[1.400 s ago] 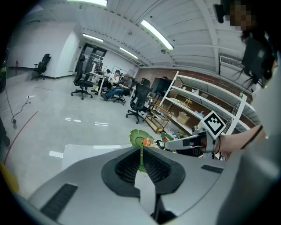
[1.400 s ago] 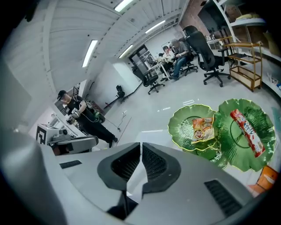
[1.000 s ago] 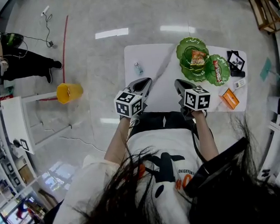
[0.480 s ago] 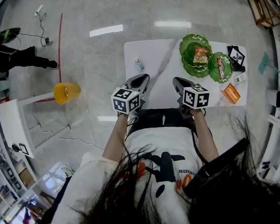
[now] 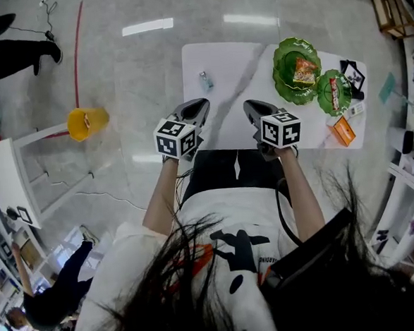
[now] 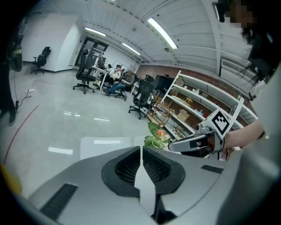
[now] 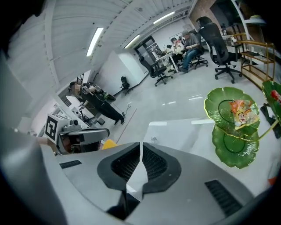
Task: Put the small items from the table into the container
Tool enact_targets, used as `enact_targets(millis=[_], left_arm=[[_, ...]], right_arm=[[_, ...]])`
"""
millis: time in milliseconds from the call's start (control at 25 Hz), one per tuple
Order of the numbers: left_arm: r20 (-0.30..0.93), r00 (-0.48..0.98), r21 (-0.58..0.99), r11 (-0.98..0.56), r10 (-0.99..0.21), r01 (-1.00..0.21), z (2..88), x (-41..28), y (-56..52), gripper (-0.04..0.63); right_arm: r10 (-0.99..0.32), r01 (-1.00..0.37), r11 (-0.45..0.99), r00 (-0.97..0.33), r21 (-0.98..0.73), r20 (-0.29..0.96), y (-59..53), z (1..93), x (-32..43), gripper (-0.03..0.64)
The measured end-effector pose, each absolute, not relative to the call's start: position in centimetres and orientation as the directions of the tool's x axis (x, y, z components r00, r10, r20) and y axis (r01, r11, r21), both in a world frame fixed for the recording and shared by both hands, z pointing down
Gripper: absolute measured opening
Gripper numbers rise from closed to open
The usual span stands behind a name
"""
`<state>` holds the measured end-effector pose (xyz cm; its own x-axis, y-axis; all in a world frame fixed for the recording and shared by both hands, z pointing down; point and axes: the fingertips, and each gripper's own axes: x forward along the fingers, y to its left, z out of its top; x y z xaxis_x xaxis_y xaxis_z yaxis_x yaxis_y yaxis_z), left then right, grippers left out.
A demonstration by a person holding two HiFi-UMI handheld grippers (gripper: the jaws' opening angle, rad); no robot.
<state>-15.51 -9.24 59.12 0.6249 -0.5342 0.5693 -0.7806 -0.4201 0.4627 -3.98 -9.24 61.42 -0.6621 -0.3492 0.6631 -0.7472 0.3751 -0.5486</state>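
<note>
A white marbled table [image 5: 235,67] carries two green leaf-shaped dishes. The larger dish [image 5: 296,70] [image 7: 230,112] holds a snack packet, the smaller one [image 5: 334,92] a red packet. A small bottle [image 5: 204,80] stands near the table's left edge, and an orange packet [image 5: 342,130] and a small white item [image 5: 355,108] lie at the right. My left gripper [image 5: 199,105] [image 6: 141,149] and right gripper [image 5: 251,107] [image 7: 140,147] hover side by side over the near edge. Both are shut and empty.
A black-and-white marker card [image 5: 351,75] lies right of the dishes. A yellow cup [image 5: 87,122] lies on the floor to the left, beside a white shelf unit [image 5: 10,182]. Shelving stands along the right side [image 5: 413,182].
Both grippers have shifted a little and sunk slightly over the table's near edge, still shut. The head view itself has moved, so the table sits higher in the picture.
</note>
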Motion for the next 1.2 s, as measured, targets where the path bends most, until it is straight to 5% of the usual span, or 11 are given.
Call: enact_targets(millis=[520,720,1200], left_arm=[[0.617,0.573,0.495,-0.299,-0.540,-0.816,65.6,-22.3,-7.8,0.011],[0.620,0.555,0.500,-0.267,-0.554,-0.824,68.3,-23.6,-8.4,0.011],[0.650,0.532,0.506,-0.214,-0.542,-0.836,73.3,-25.4,-7.8,0.011]], right_arm=[[-0.186,-0.708,0.465,-0.665,-0.532,0.723,-11.4,70.7,-11.4,0.030],[-0.111,-0.691,0.504,-0.647,-0.519,0.754,-12.4,74.9,-14.0,0.162],[-0.113,-0.750,0.581,-0.460,-0.317,0.881,-14.0,85.0,-18.5,0.219]])
